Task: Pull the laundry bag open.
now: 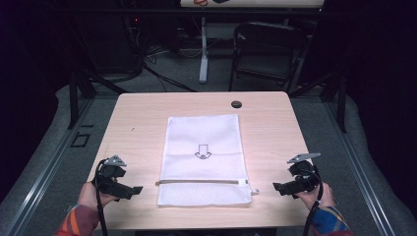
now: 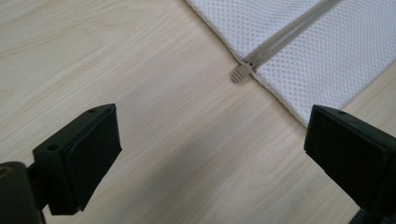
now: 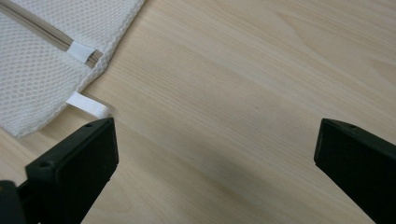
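On the table (image 1: 133, 118) the white mesh bag (image 1: 204, 147) lies flat between my left gripper (image 1: 139, 189) and right gripper (image 1: 275, 187). Both are wide open, holding nothing. I think grabbing carelessly might bunch the thin mesh or miss the zipper pull (image 2: 241, 73).

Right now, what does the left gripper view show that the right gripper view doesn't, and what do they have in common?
Left gripper view: the grey zipper pull sticking out past the edge of the white mesh bag, at the end of its zipper.

Right gripper view: a small white tab poking out from the bag's edge, and a white patch over the zipper's end there.

Both: open black jaws with nothing between them, the mesh bag lying flat, and the light wood table.
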The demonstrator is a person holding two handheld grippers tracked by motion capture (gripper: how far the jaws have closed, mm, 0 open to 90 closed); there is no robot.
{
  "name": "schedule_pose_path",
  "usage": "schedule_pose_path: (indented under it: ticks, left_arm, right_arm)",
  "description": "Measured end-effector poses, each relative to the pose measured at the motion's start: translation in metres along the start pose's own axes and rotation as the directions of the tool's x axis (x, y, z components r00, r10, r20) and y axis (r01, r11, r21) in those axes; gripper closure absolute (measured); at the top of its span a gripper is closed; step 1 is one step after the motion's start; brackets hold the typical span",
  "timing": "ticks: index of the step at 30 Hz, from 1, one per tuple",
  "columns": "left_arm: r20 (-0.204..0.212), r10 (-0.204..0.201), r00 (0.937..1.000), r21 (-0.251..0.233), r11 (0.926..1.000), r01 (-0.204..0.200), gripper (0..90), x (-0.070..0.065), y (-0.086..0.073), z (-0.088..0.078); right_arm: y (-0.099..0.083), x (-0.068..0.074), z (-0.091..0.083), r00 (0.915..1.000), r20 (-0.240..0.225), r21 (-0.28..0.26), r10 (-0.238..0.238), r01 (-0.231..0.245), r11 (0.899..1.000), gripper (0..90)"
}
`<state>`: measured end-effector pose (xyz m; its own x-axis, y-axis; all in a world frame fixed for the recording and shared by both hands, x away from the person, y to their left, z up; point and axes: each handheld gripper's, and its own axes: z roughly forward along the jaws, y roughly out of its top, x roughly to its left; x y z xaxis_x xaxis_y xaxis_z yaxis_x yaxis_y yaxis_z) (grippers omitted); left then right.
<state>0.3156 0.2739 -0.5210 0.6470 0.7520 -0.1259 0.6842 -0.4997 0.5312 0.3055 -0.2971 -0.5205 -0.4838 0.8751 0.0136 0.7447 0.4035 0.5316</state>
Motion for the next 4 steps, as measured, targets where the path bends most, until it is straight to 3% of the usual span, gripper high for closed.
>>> schedule_pose_path:
  ticks: [4]
  left_arm:
    - [0.010,-0.015,0.9998,0.015,0.9998,0.015,1.8,0.0036,-0.0007,0.0057]
  right_arm:
    - [0.0013,0.0026,0.0069,0.9993,0.011,0.032,-0.035,0.035,0.999,0.0]
